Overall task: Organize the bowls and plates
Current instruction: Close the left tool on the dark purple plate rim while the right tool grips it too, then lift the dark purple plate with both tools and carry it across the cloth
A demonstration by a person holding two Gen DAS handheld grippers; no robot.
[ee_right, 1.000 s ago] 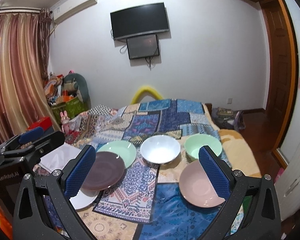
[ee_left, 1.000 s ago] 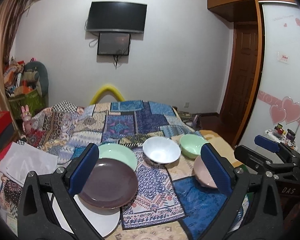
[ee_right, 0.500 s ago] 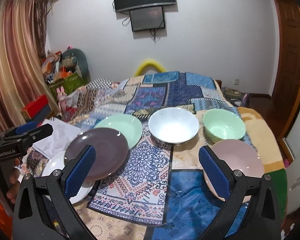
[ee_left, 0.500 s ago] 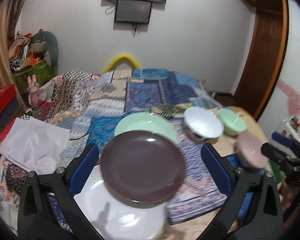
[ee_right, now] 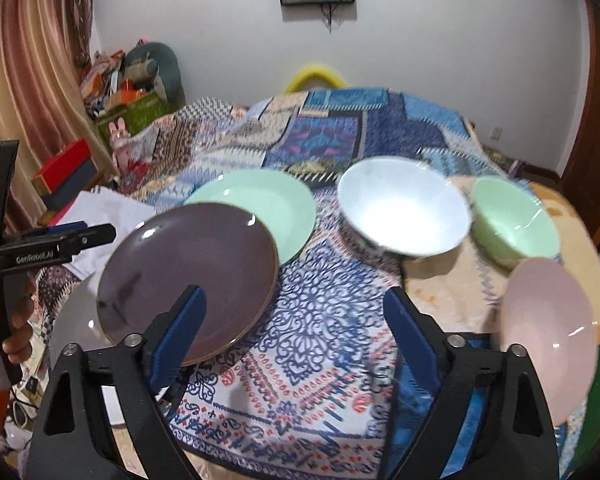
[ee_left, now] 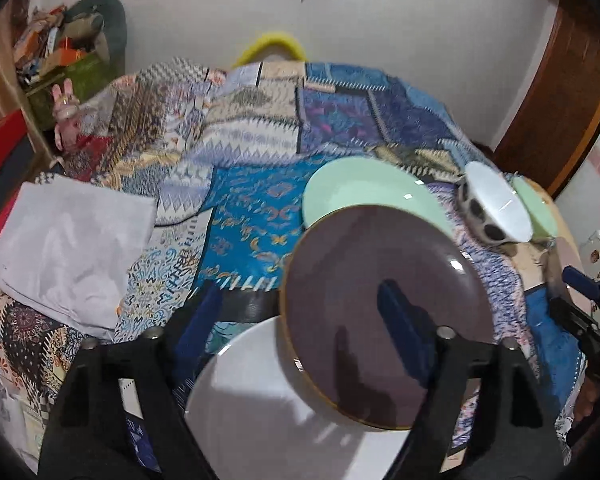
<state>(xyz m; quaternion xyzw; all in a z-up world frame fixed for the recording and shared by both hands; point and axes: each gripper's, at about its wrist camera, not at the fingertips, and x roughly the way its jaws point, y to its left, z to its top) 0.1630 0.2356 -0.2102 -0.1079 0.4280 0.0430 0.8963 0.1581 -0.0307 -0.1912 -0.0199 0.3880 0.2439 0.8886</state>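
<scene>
both claws have dropped closer to the bed, the left claw [ee_left: 300, 332] closing, apparently empty, nearest the brown plate [ee_left: 384, 312] tilted across its right finger, right claw [ee_right: 296, 332] closing on nothing.

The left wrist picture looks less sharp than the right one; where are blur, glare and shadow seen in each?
Left wrist view: motion blur smears the quilt and white bowl; dark shadows fall on the brown plate; fisheye bending curves the door frame. Right wrist view: milder blur, strong glare inside the white bowl, small highlights on the brown plate and pink bowl.
</scene>
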